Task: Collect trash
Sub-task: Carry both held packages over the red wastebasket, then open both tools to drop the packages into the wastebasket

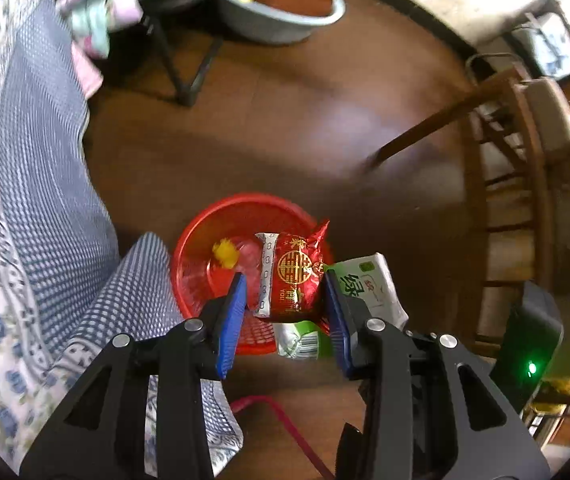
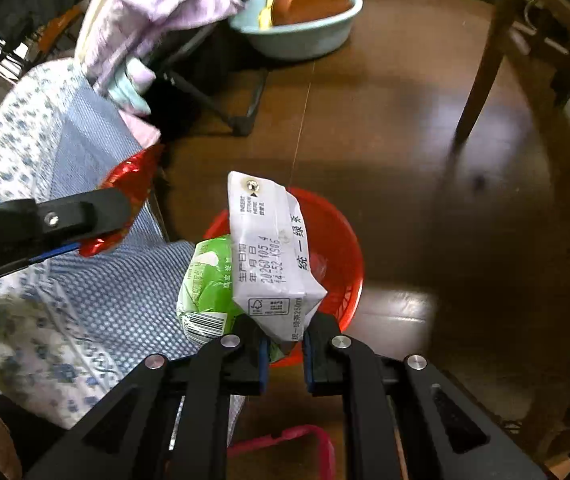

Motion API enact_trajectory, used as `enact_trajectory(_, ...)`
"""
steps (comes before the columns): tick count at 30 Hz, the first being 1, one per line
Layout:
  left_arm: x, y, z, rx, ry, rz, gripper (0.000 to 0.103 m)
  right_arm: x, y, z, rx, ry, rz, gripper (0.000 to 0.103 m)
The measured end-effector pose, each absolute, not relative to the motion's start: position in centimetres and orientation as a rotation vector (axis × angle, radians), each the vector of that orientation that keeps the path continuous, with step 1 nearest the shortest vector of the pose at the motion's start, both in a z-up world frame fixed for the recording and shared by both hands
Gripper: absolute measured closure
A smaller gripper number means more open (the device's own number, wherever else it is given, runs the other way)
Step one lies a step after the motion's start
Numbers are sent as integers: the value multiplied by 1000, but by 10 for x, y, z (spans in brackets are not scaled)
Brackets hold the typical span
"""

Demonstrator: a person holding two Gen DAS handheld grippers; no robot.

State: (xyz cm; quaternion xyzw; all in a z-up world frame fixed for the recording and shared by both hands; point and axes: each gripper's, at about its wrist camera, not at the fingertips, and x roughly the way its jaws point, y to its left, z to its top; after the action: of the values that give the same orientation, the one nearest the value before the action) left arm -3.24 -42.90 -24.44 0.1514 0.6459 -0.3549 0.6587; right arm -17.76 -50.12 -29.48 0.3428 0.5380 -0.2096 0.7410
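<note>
A red foil snack packet (image 1: 293,276) with a gold emblem sits between the blue pads of my left gripper (image 1: 285,296), which is shut on it. It hangs above a red plastic basket (image 1: 197,248) on the floor. My right gripper (image 2: 285,342) is shut on a crushed white drink carton (image 2: 269,248), with a green wrapper (image 2: 205,288) bunched against it, over the same basket (image 2: 345,252). The carton (image 1: 369,284) and wrapper (image 1: 301,340) also show in the left wrist view. The red packet (image 2: 133,184) appears at the left of the right wrist view.
A yellow scrap (image 1: 225,254) lies in the basket. A blue-white patterned sheet (image 1: 37,200) hangs at the left. A pale blue basin (image 2: 301,36) with a brown bowl stands on the dark wooden floor. A wooden chair (image 1: 505,184) is at the right, a pink cord (image 1: 285,424) near me.
</note>
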Motion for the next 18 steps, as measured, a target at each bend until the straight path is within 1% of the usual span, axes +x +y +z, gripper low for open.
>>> enact_trajectory(4, -27, -428, -266, 347, 1513, -775, 64, -172, -494, -315, 761, 1228, -448, 90)
enact_trajectory(13, -27, -438, -293, 368, 1585, -778, 64, -160, -495, -348, 792, 1282, -460, 90)
enact_trajectory(18, -19, -432, -308, 315, 1666, -733, 64, -164, -500, -364, 835, 1298, -466, 90)
